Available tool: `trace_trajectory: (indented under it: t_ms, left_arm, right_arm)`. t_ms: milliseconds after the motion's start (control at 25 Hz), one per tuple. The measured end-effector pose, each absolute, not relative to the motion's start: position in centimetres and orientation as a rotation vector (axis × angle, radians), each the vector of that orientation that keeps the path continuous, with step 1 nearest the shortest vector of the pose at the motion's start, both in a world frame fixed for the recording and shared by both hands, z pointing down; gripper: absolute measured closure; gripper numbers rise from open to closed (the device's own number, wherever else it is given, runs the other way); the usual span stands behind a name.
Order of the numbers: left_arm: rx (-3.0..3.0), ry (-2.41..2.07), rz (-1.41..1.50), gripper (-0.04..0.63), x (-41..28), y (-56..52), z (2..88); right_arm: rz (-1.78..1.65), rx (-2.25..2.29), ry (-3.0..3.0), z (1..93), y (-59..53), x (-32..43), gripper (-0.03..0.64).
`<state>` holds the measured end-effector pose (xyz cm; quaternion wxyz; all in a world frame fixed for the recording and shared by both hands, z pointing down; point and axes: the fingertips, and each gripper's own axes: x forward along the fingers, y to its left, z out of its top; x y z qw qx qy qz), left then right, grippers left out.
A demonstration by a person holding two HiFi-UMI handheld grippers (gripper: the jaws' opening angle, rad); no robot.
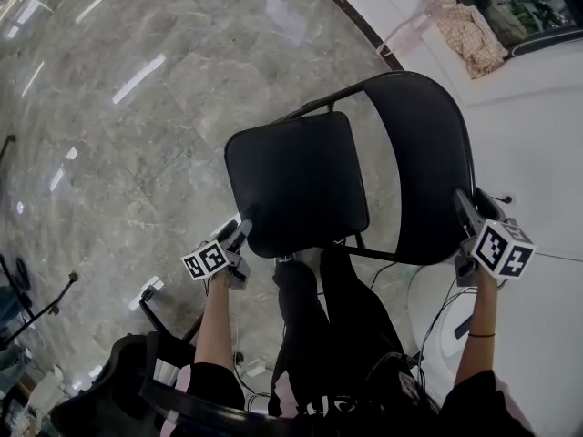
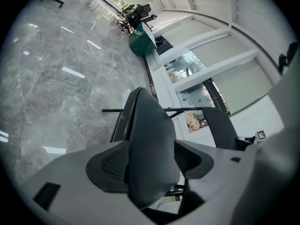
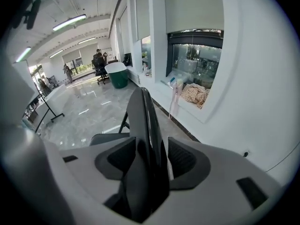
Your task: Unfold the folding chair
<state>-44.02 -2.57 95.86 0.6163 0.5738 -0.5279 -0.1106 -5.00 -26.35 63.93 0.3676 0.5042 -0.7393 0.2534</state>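
A black folding chair stands on the marble floor with its seat (image 1: 296, 180) tilted up and its curved backrest (image 1: 428, 162) to the right. My left gripper (image 1: 241, 230) is at the seat's near left corner. In the left gripper view the left gripper (image 2: 151, 162) is shut on the seat (image 2: 150, 135), which fills the gap between the pads. My right gripper (image 1: 466, 209) is at the backrest's right edge. In the right gripper view the backrest (image 3: 145, 121) runs edge-on between the jaws of the right gripper (image 3: 152, 163), whose pads stand slightly off it.
The person's legs in black trousers (image 1: 328, 326) are just in front of the chair. A white round base with cables (image 1: 446, 330) lies at the right. A patterned cloth on a pink stand (image 1: 469, 30) is by the window. A black stand's feet (image 1: 36, 308) reach in at the left.
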Motion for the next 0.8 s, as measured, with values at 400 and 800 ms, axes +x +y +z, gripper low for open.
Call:
trace_trajectory:
  t_ms: [400,800]
  left_arm:
    - [1.453,-1.27,-0.288,0.368,-43.7,-4.5,87.0]
    - [1.598,-1.205,-0.339,0.52,-39.0,-3.0,74.0]
  right_arm:
    - [0.708,1.24,-2.053,57.5,-23.0,-9.0,0.4]
    - [0.803,1.065,-2.18,51.5,-14.4,-14.2,0.402]
